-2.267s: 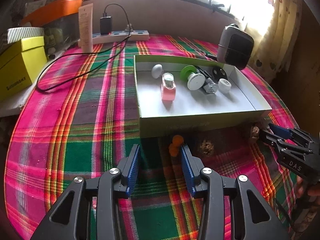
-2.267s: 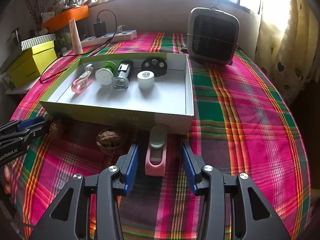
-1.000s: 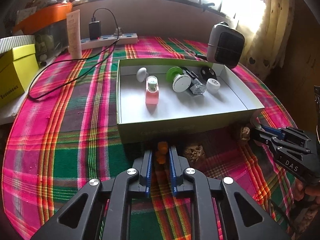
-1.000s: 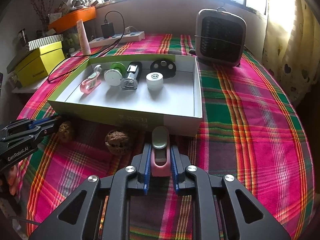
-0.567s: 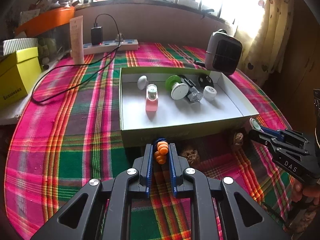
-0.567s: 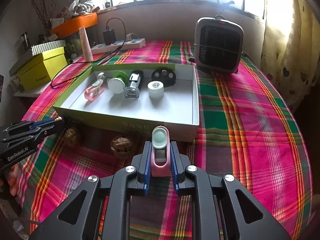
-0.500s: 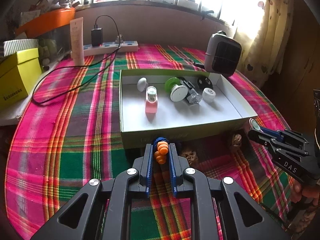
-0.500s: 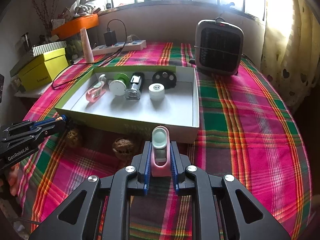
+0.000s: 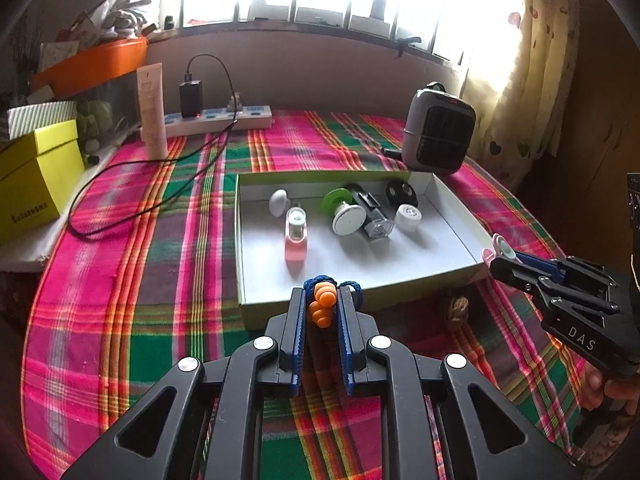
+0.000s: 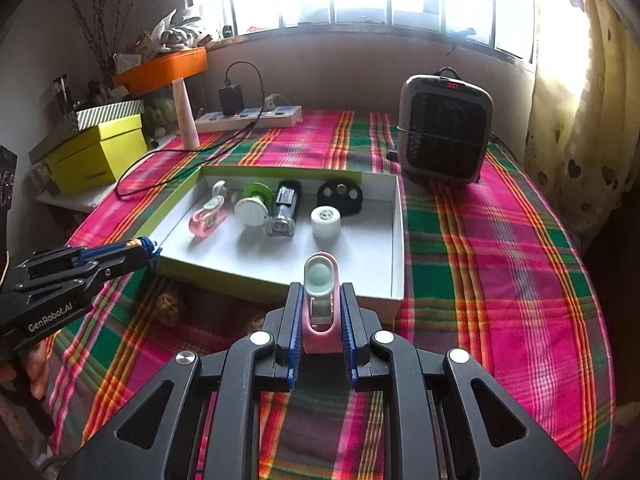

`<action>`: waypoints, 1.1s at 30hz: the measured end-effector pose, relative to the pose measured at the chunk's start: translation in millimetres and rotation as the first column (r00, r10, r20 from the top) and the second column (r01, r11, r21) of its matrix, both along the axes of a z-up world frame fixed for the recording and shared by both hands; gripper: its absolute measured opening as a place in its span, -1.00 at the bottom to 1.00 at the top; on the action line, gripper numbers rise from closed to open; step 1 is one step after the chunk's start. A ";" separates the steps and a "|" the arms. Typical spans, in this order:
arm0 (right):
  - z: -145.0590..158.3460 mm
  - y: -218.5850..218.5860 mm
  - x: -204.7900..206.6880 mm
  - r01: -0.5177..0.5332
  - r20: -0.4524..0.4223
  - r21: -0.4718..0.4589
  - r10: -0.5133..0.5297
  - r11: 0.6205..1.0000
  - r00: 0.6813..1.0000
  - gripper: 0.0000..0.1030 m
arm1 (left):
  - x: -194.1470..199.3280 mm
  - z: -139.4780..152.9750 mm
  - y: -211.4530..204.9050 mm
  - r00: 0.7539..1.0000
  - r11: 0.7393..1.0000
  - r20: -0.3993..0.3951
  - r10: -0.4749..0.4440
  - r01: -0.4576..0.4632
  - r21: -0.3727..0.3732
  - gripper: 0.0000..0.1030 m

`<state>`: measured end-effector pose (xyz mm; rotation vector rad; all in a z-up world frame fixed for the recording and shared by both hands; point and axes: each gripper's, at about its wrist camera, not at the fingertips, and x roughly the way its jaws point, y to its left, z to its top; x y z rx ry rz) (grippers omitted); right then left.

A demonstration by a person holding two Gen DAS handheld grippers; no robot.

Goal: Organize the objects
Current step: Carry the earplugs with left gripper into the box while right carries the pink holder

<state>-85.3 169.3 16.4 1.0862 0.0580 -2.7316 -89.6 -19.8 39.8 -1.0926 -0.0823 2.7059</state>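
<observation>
A: What is the left gripper (image 9: 322, 312) holding?

B: Its jaws are pinching a small orange beaded piece (image 9: 321, 307) with a dark blue cord looped around its top. It sits over the near wall of the white tray (image 9: 456, 216), raised above the plaid cloth (image 9: 160, 280) on the desk.

A: And the right gripper (image 10: 320, 312)?

B: Its jaws are pressed against a pink clip (image 10: 320, 300) with a pale green oval pad on its tip. The tip reaches over the near rim of the tray, toward its right side.

A: What lies inside the tray?

B: Along the far side, left to right: a small white egg-shaped piece (image 9: 278, 201), another pink clip (image 9: 296, 236), a green and white spool (image 9: 345, 212), a clear and black bottle (image 9: 372, 216) lying on its side, a white roll (image 9: 408, 216), and a black disc (image 9: 401, 193) leaning at the far wall.

A: Anything outside it?

B: Two walnuts on the cloth just near the tray's front wall; one (image 9: 457, 307) shows in the left view, the other (image 10: 170, 304) in the right view. A grey heater (image 10: 444, 136) stands beyond the tray's far right corner. A power strip (image 9: 218, 118) with a black charger is at the far edge, and a yellow box (image 9: 36, 176) is at the far left.
</observation>
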 end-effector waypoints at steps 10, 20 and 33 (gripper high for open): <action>3.9 -13.6 -19.4 -0.041 -0.004 -0.017 0.041 0.999 0.999 -0.64 | -17.6 3.7 1.6 1.000 1.000 -0.011 0.001 0.000 0.005 -0.73; -1.5 -29.2 -47.9 -0.081 0.023 -0.031 0.082 0.996 0.996 -0.64 | -42.5 -6.3 2.8 1.000 1.000 0.027 0.010 -0.010 0.000 -0.73; -20.7 -37.7 -71.0 -0.095 0.086 -0.015 0.095 0.995 0.992 -0.64 | -61.5 -22.9 5.3 0.997 1.000 0.076 0.011 -0.010 -0.013 -0.73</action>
